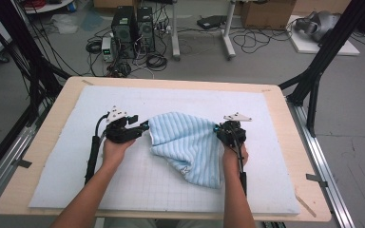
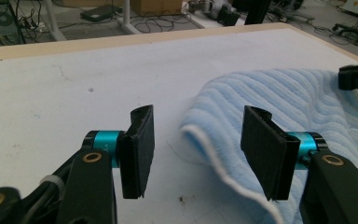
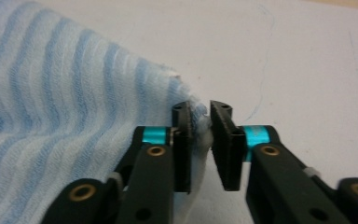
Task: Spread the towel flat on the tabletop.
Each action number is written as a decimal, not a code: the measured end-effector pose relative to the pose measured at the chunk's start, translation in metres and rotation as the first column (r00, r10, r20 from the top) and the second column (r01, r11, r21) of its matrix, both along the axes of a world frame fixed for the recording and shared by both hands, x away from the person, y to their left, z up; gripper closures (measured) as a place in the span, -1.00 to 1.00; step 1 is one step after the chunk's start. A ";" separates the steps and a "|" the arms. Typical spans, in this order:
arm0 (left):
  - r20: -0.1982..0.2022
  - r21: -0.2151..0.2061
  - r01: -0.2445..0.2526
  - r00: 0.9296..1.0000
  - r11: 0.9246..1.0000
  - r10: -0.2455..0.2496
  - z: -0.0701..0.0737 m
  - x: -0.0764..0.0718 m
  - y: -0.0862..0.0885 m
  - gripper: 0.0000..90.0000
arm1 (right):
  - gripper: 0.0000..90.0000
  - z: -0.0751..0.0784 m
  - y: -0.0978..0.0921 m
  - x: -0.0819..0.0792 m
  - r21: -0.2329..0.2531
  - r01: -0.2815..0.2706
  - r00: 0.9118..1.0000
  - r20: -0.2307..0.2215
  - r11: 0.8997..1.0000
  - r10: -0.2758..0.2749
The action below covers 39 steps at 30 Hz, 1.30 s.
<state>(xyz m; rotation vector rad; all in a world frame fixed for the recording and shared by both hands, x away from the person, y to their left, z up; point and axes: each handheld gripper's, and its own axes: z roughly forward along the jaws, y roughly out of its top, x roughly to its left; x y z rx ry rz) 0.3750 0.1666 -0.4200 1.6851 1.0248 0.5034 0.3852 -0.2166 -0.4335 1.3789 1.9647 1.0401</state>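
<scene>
Right gripper (image 3: 199, 140) jaws clamped on striped towel (image 1: 185, 142) corner; left gripper (image 2: 196, 154) jaws released, straddling towel's hemmed edge.

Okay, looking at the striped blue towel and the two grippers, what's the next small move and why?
Probably ease the left gripper forward and close it on the white-hemmed edge of the light blue striped terry towel. Its jaws stand wide open with that hem lying between them, ungripped, while the right gripper already pinches the opposite corner.
</scene>
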 end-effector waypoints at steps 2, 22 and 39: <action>-0.007 -0.027 0.028 1.000 0.999 -0.028 -0.003 -0.003 0.002 -0.04 | 0.27 0.003 -0.002 -0.002 0.030 -0.021 1.000 0.010 0.999 0.021; -0.056 0.080 0.232 0.972 0.969 -0.228 -0.011 -0.032 -0.014 -0.12 | 0.03 0.018 -0.033 -0.067 0.153 -0.170 0.985 0.069 0.973 0.161; -0.142 0.298 0.250 0.966 0.921 -0.216 -0.027 -0.025 -0.060 0.81 | 0.08 -0.011 0.004 -0.088 0.016 -0.307 0.952 -0.016 0.952 0.307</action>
